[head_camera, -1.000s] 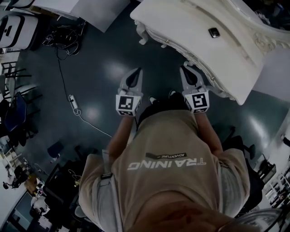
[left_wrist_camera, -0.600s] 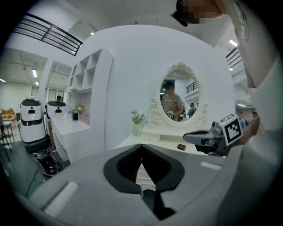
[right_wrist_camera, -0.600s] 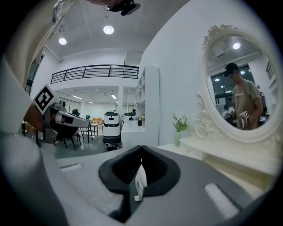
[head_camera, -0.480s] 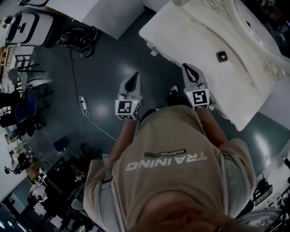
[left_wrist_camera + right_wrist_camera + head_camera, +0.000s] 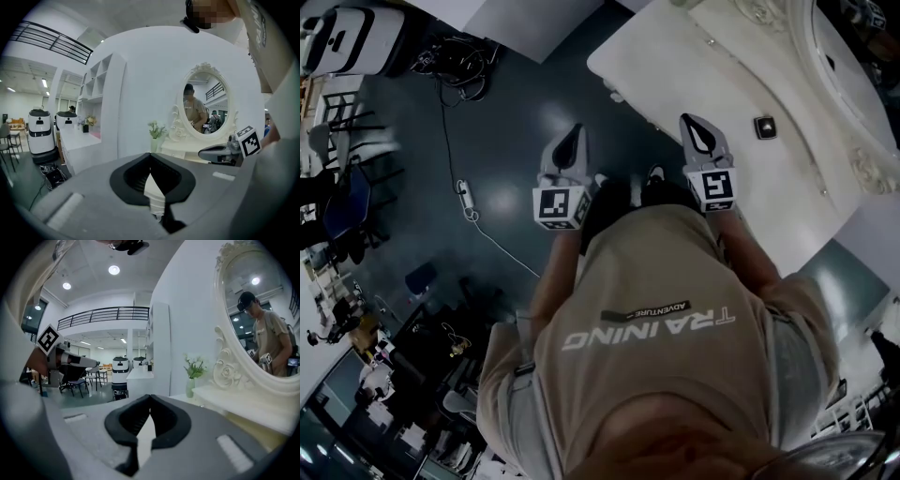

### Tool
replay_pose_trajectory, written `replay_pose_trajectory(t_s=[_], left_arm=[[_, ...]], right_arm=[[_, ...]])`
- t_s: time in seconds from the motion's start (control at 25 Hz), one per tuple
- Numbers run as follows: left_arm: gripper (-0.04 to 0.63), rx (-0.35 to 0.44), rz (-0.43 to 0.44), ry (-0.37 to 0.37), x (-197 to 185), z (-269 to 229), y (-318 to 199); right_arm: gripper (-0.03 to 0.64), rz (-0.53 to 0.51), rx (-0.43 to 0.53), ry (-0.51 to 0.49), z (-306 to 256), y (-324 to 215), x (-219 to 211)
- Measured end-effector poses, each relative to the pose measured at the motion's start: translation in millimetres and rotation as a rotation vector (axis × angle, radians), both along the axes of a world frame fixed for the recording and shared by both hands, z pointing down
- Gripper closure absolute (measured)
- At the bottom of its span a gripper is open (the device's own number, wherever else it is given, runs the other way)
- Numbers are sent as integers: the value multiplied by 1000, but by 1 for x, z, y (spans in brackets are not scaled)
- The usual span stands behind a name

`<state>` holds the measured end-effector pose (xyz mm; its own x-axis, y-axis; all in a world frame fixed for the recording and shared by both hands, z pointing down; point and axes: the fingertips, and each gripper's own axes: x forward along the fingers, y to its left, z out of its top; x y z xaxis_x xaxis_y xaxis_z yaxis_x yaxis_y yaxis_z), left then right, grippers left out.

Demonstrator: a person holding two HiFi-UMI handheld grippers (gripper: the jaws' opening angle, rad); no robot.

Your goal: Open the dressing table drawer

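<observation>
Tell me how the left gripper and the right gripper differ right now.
In the head view the left gripper shows against the dark floor, the right gripper against the edge of the white dressing table. The mirror looms close beside the right gripper in its view; the left gripper's view shows it farther off. Both are shut and empty.

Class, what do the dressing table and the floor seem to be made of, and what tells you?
The dressing table: probably painted wood or moulded resin, cream-white satin; carved scrolls and a rose on its mirror frame. The floor: hard, glossy dark coating, perhaps epoxy; lamps reflect in it.
</observation>
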<state>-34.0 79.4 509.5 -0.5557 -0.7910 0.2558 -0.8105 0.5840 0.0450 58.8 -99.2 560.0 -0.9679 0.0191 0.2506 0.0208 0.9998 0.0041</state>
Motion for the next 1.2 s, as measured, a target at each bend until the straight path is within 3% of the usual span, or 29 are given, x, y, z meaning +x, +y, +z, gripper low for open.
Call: replay_pose_trajectory(t_s=[0.24, 0.48, 0.6, 0.72, 0.96, 1.2], left_arm=[[588, -5, 50, 18, -11, 15, 3], [588, 19, 197, -9, -57, 0, 8], [588, 25, 243, -22, -88, -5, 20], [588, 39, 322, -25, -118, -6, 19], [588, 35, 499, 4, -156, 22, 6], [588, 61, 578, 25, -162, 19, -32]], right_arm=[[614, 6, 20, -1, -10, 14, -25], [614, 97, 48, 6, -30, 35, -61], [614, 138, 114, -7, -42, 47, -84], [614, 261, 144, -12, -54, 35, -101], [614, 576, 64, 10, -41, 8, -75], [614, 720, 71, 95, -24, -19, -39]])
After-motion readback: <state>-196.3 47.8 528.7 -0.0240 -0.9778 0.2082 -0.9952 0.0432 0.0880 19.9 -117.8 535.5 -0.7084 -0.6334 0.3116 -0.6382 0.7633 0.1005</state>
